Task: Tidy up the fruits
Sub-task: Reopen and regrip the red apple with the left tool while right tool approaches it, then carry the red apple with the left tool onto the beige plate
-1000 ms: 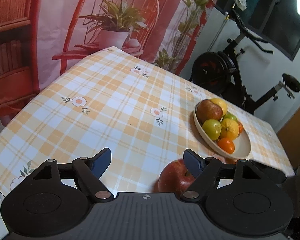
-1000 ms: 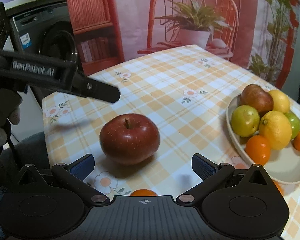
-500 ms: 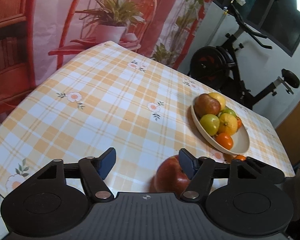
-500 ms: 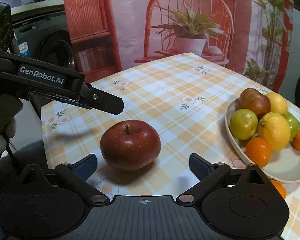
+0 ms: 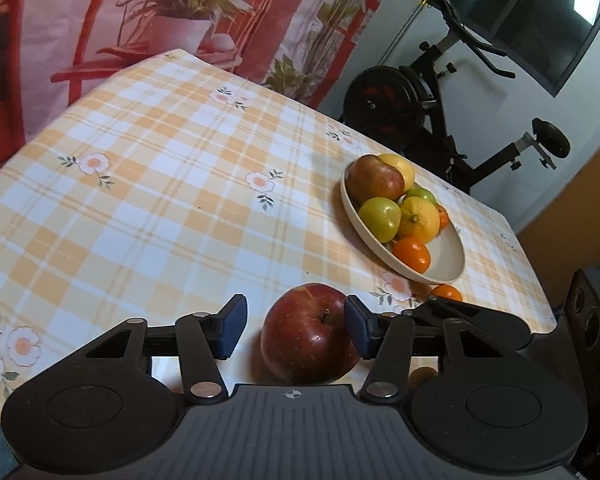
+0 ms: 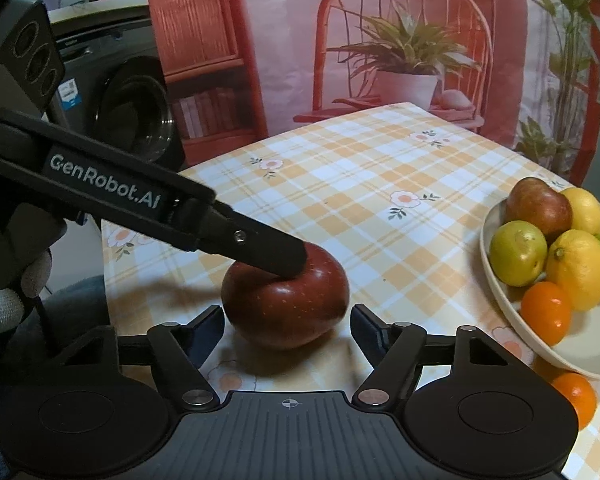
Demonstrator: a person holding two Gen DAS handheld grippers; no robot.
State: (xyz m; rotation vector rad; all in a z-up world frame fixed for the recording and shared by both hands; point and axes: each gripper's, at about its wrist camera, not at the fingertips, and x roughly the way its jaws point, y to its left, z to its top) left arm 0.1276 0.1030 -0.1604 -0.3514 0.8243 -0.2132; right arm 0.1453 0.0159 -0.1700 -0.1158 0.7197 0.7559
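- The red apple (image 5: 310,334) sits on the checked tablecloth (image 5: 160,184), stem up, right between the two fingers of the left gripper (image 5: 292,330). Its jaws are closing. The right-side pad looks to be touching the apple near the stem, and the left pad is still a gap away from the skin, so no proper grip.
- From the right wrist view the same apple (image 6: 286,304) is straight ahead of the right gripper (image 6: 286,330), whose jaws are closing too. Both blue pads sit just off the apple's sides, not pressing on it.
- One long black finger of the left gripper (image 6: 260,250) comes in from the left of that view and lies across the top of the apple. White lettering on the arm reads "GenRobot.AI" (image 6: 104,178). A gloved hand (image 6: 4,300) shows at the left edge.
- Ahead and to the right of both grippers is a cream bowl (image 6: 500,300) with a reddish apple (image 6: 538,208), two lemons, a couple of green fruits and small oranges in it.
- One loose small orange (image 6: 576,394) sits on the cloth just outside the bowl's near rim, beside the right gripper's right finger.
- Further out: a printed backdrop (image 6: 380,40) with a red chair and potted plant, a washing machine (image 6: 128,104) with a small sticker I can't read, and an exercise bike (image 5: 440,104).
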